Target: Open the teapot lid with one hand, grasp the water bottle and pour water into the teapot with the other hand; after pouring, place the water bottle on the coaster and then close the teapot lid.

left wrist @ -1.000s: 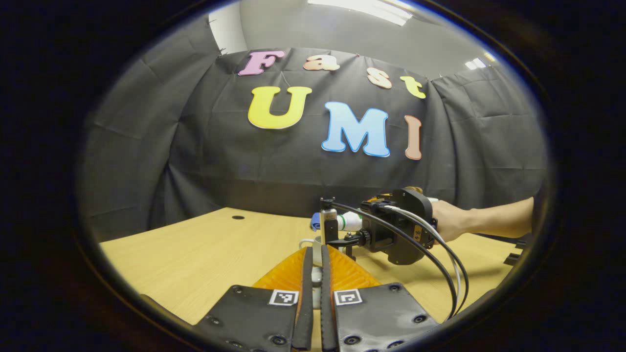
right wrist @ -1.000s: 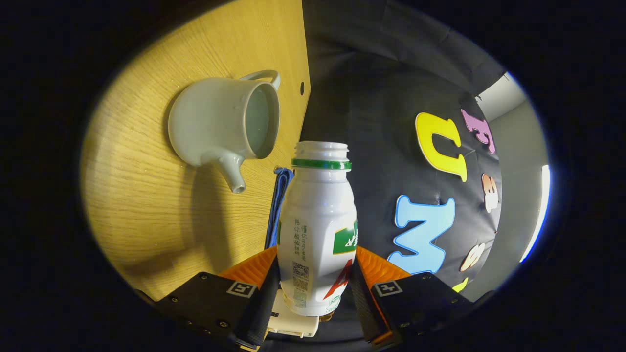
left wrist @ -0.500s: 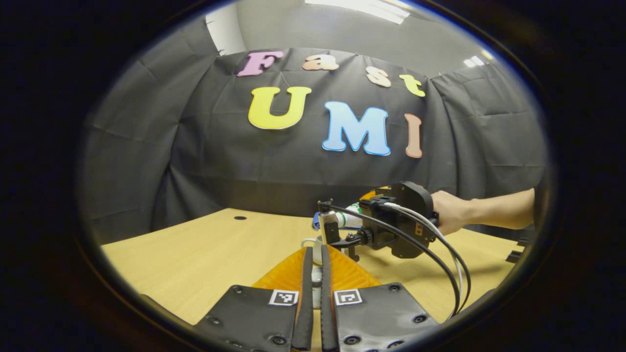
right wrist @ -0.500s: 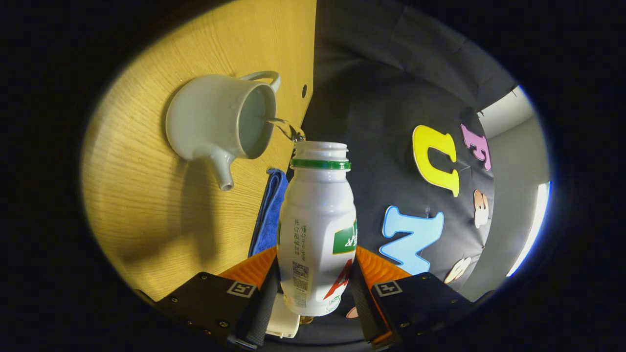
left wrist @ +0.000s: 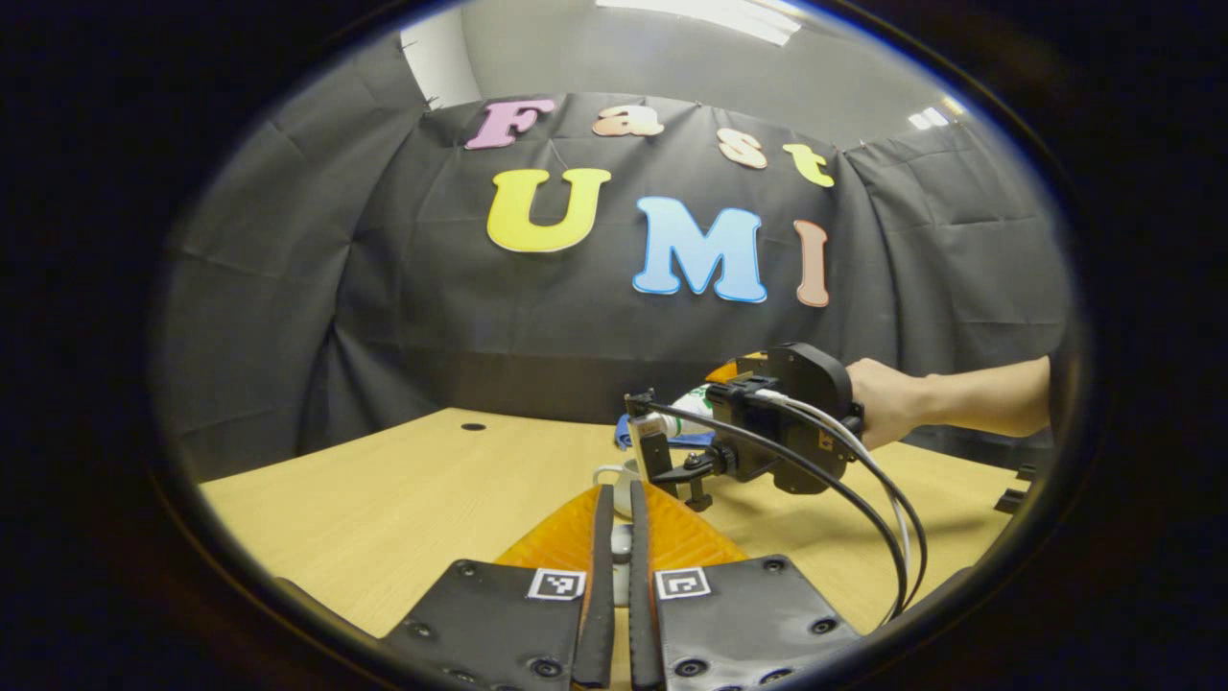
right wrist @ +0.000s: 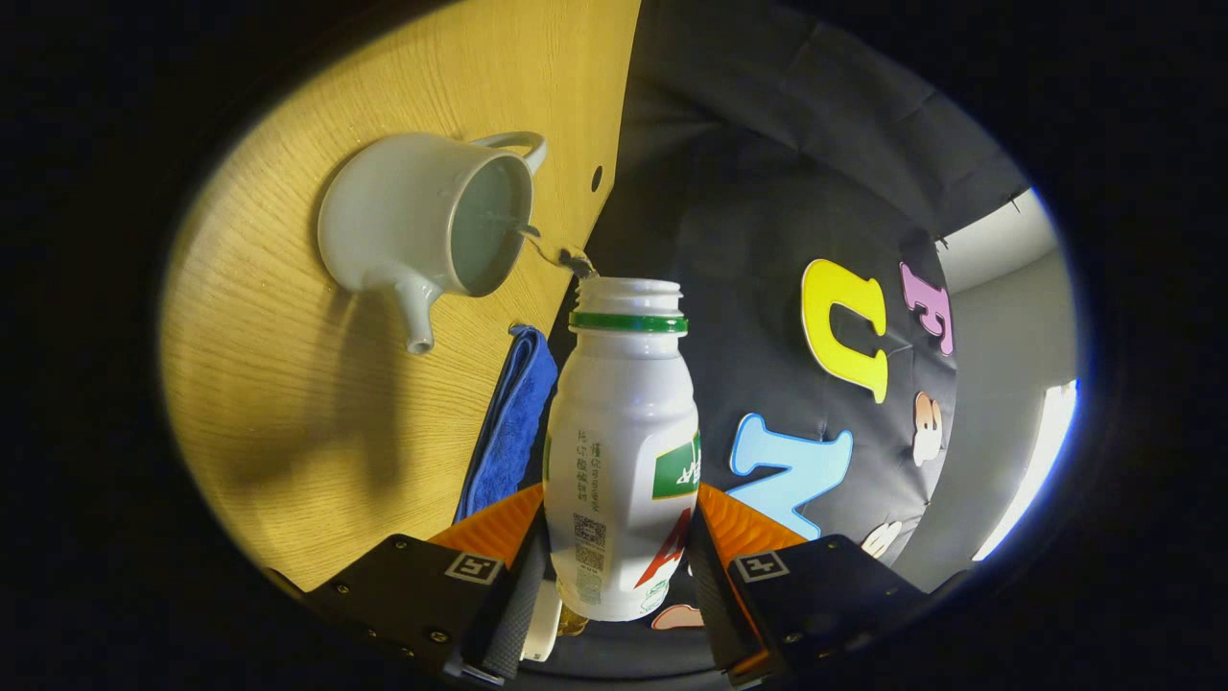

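White plastic water bottle (right wrist: 624, 451) stands in the middle of the right gripper view, clamped at its lower body between both fingers of the right claw (right wrist: 619, 576). Its long axis points up the frame, and the open mouth tips toward the pale teapot (right wrist: 422, 226) at upper left on the wooden counter (right wrist: 288, 413). A thin stream of water (right wrist: 547, 251) runs from the mouth into the open pot. The blue coaster (right wrist: 508, 422) lies just beside the bottle.

In the left gripper view, the left claw (left wrist: 614, 552) is nearly closed on a small pale thing, probably the lid knob.
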A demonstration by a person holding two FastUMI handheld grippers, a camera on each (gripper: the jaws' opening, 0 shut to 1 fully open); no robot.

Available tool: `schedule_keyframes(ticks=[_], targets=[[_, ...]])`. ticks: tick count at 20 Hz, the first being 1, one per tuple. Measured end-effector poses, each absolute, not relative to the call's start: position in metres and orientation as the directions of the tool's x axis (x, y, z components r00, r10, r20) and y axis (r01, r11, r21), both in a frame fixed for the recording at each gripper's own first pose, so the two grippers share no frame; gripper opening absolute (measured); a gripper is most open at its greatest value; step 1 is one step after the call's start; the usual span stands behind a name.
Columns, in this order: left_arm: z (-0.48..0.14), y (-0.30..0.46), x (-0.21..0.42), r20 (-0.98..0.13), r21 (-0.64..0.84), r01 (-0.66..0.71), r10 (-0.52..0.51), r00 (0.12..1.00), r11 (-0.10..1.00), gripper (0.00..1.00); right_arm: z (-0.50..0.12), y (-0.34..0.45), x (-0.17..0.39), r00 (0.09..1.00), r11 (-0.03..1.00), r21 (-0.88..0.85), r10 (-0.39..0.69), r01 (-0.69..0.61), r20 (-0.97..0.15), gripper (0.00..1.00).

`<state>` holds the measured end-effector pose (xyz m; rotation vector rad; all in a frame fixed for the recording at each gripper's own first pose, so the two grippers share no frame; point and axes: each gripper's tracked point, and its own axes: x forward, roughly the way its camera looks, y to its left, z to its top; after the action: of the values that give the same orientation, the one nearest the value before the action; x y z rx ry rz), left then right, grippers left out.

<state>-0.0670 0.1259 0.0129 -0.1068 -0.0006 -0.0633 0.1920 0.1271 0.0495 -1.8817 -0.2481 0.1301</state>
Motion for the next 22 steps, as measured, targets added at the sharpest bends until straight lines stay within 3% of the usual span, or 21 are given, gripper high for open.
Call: schedule_keyframes(ticks=[10,11,12,16,17,18,19,22], targets=[[0.012,0.126,-0.069,0.000,-0.094,0.060,-0.061,0.998,0.994,0.12,0.061,0.130,0.193,0.965,-0.347,-0.926,0.256,0.151,0.061,0.72],[0.010,0.125,-0.069,-0.003,-0.093,0.061,-0.061,0.998,0.994,0.17,0.062,0.131,0.193,0.964,-0.353,-0.923,0.258,0.155,0.064,0.72],[0.010,0.125,-0.068,-0.006,-0.091,0.063,-0.064,0.998,0.994,0.13,0.063,0.131,0.193,0.963,-0.359,-0.920,0.261,0.159,0.065,0.72],[0.011,0.124,-0.068,-0.010,-0.085,0.062,-0.063,0.998,0.994,0.12,0.064,0.131,0.194,0.961,-0.381,-0.909,0.270,0.167,0.063,0.72],[0.010,0.124,-0.068,-0.010,-0.086,0.062,-0.063,0.998,0.994,0.17,0.063,0.131,0.193,0.960,-0.387,-0.906,0.273,0.170,0.063,0.72],[0.010,0.124,-0.067,-0.010,-0.087,0.061,-0.062,0.998,0.994,0.12,0.063,0.132,0.193,0.959,-0.392,-0.904,0.275,0.172,0.063,0.72],[0.008,0.125,-0.069,-0.012,-0.087,0.061,-0.062,0.998,0.994,0.17,0.063,0.132,0.193,0.959,-0.394,-0.903,0.276,0.172,0.063,0.72],[0.007,0.125,-0.069,-0.018,-0.085,0.060,-0.061,0.998,0.995,0.12,0.060,0.134,0.190,0.957,-0.406,-0.897,0.284,0.173,0.057,0.72]])
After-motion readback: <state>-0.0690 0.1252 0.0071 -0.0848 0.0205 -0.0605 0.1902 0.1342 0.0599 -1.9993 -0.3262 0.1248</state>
